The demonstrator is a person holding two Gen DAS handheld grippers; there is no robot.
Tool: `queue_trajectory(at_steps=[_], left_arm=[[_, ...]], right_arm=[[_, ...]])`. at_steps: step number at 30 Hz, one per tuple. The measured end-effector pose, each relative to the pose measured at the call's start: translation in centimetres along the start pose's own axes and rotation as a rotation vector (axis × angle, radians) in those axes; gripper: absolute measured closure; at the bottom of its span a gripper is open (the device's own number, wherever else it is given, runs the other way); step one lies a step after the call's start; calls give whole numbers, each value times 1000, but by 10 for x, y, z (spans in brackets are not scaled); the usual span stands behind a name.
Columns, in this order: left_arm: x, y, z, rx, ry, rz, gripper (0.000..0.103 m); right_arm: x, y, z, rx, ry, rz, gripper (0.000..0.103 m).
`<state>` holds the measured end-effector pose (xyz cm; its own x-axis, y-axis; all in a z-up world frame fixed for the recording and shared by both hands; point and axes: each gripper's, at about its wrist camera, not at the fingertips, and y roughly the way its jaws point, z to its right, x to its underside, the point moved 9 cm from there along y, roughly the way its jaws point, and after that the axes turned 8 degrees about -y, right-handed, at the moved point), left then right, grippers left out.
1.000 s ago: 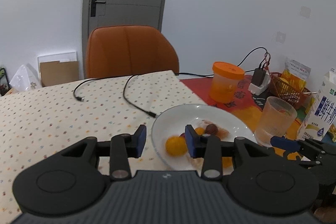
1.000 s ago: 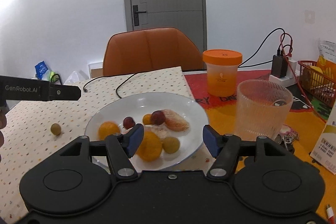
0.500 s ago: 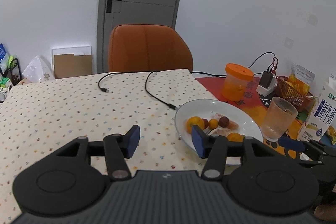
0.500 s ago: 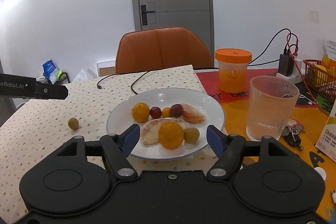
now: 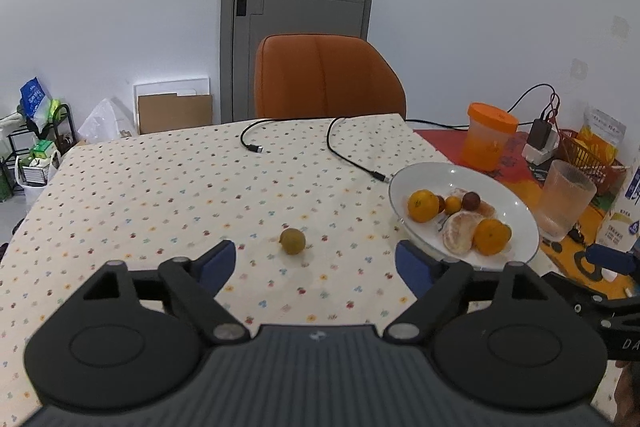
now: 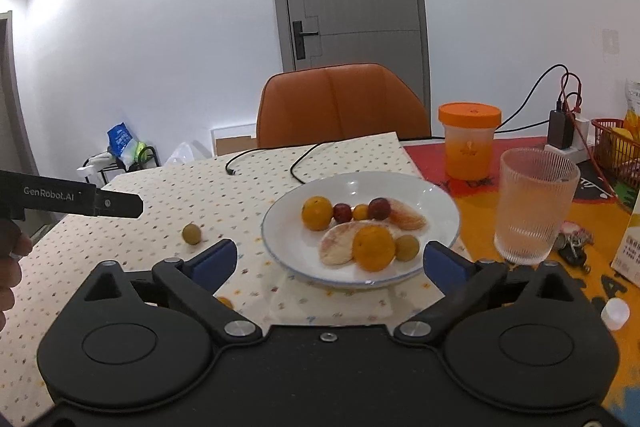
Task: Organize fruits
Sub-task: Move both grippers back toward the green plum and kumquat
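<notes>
A white plate (image 5: 516,207) (image 6: 436,195) on the dotted tablecloth holds several fruits: oranges, peeled citrus pieces, dark red plums and a green fruit. One small green fruit (image 5: 292,241) (image 6: 191,233) lies alone on the cloth left of the plate. My left gripper (image 5: 316,263) is open and empty, just short of that loose fruit, which sits between its fingers' line. My right gripper (image 6: 330,261) is open and empty, in front of the plate's near rim. A small orange fruit (image 6: 225,302) shows partly behind the right gripper's left finger.
A ribbed glass (image 6: 534,205) and an orange-lidded jar (image 6: 469,141) stand right of the plate. Two black cables (image 5: 348,155) lie on the far cloth. An orange chair (image 5: 328,77) is behind the table. A red basket (image 5: 586,155), charger and milk carton crowd the far right.
My left gripper moved left away from the plate and opened wide; the loose green fruit came into its view. My right gripper backed off from the plate a little.
</notes>
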<state>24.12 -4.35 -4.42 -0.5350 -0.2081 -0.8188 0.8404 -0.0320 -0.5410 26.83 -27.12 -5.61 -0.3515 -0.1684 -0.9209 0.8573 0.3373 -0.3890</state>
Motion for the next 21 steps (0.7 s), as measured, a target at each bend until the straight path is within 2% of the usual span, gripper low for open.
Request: queue_trajectory(at_steps=[9, 16, 19, 21], left_arm=[[25, 4, -22, -29, 3, -49, 15], [30, 9, -42, -52, -13, -58, 15], [30, 12, -48, -48, -23, -61, 15], [30, 15, -51, -51, -29, -65, 15]], right_arm=[[16, 4, -23, -37, -18, -42, 0], [25, 14, -46, -97, -30, -52, 0], [26, 20, -53, -113, -33, -62, 6], [27, 25, -57, -137, -25, -75, 13]])
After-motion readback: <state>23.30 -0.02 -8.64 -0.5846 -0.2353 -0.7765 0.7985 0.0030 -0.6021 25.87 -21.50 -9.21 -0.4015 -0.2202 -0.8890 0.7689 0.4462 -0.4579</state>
